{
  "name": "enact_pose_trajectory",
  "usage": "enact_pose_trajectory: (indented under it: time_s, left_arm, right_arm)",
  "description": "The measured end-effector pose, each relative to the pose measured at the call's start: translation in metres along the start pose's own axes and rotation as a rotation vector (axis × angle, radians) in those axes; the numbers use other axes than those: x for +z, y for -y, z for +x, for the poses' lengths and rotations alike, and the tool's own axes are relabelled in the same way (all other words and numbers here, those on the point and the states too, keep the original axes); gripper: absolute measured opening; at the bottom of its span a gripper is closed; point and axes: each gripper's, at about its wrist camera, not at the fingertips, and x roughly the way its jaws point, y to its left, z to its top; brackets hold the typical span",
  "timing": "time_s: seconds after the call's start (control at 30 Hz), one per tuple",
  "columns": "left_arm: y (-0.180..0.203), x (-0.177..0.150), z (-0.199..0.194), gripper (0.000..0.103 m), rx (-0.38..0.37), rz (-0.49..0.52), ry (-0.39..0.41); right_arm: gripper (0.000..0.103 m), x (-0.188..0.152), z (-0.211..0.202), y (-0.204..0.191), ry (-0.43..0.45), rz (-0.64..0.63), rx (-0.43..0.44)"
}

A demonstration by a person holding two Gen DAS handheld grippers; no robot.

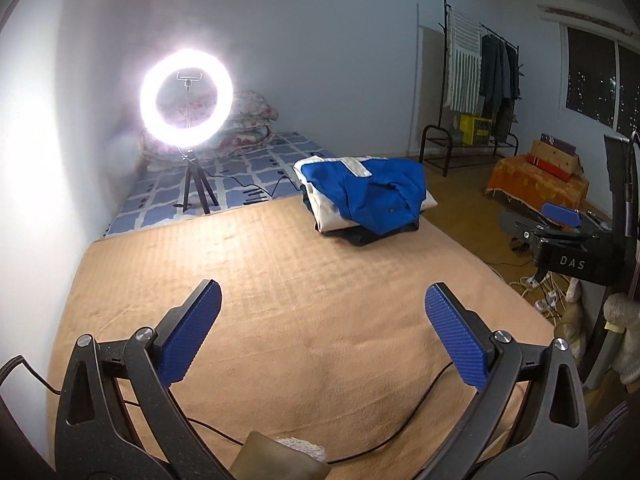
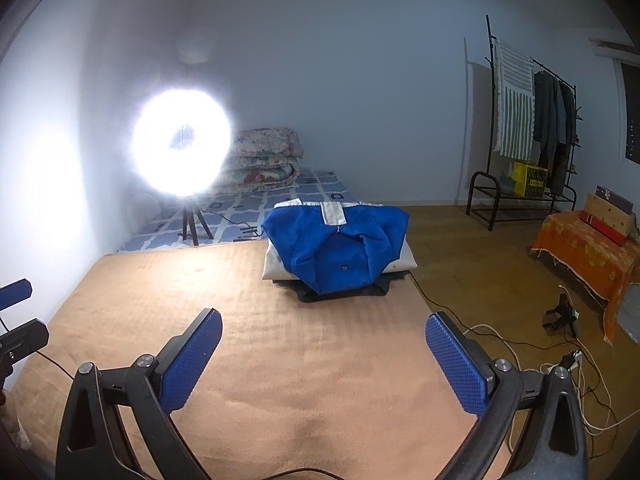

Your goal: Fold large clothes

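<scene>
Both the left gripper (image 1: 323, 328) and right gripper (image 2: 324, 354) were held tilted downward, jaws wide and empty, short of the folded blue-and-white fleece garment (image 2: 336, 244), whose long axis lay crosswise.

Dark clothes (image 2: 344, 292) mostly hidden under the blue garment (image 2: 336, 248), quilt stack (image 2: 264, 160) partly washed out by ring light (image 2: 182, 142) glare, left gripper (image 2: 16, 320) cut off by the frame edge, box lettering (image 1: 476, 130) too small to be read
</scene>
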Motion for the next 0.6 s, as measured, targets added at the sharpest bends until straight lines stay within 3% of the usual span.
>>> enact_pose_trajectory:
  time_s: [0.6]
  left_arm:
    - [0.0069, -0.0034, 0.0029, 0.103, -0.017, 0.024, -0.008]
  right_arm:
    - [0.103, -0.0016, 0.0075, 0.0011, -0.039, 0.007, 0.009]
